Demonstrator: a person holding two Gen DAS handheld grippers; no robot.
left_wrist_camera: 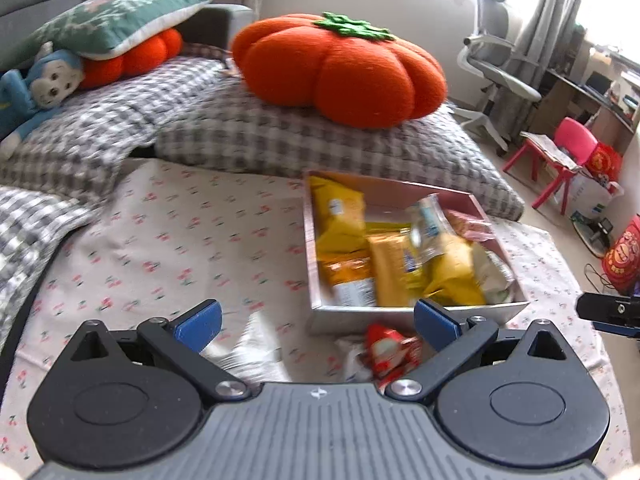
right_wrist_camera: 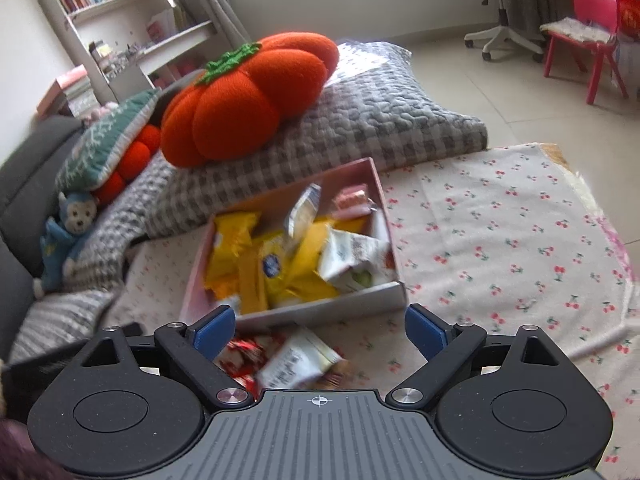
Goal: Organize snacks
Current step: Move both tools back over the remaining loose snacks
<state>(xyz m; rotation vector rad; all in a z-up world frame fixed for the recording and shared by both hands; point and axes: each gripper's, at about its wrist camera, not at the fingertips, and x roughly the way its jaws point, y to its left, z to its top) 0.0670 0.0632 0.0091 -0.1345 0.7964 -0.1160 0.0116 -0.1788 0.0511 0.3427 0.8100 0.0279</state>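
A shallow pink box [left_wrist_camera: 412,312] [right_wrist_camera: 320,312] sits on a cherry-print cloth and holds several snack packets, mostly yellow [left_wrist_camera: 340,236] [right_wrist_camera: 276,264]. In front of the box lie a red-and-white packet [left_wrist_camera: 390,350] [right_wrist_camera: 240,350] and a white packet [left_wrist_camera: 248,344] [right_wrist_camera: 298,360]. My left gripper [left_wrist_camera: 318,324] is open and empty, hovering over these loose packets just short of the box. My right gripper [right_wrist_camera: 320,330] is open and empty, also just short of the box, above the white packet. The right gripper's tip shows at the right edge of the left wrist view [left_wrist_camera: 608,310].
An orange pumpkin cushion [left_wrist_camera: 340,68] [right_wrist_camera: 248,100] rests on grey checked pillows [left_wrist_camera: 320,140] behind the box. A blue plush toy [left_wrist_camera: 36,88] [right_wrist_camera: 68,240] and a green pillow lie left. An office chair [left_wrist_camera: 500,64] and a pink chair [left_wrist_camera: 560,152] stand on the floor right.
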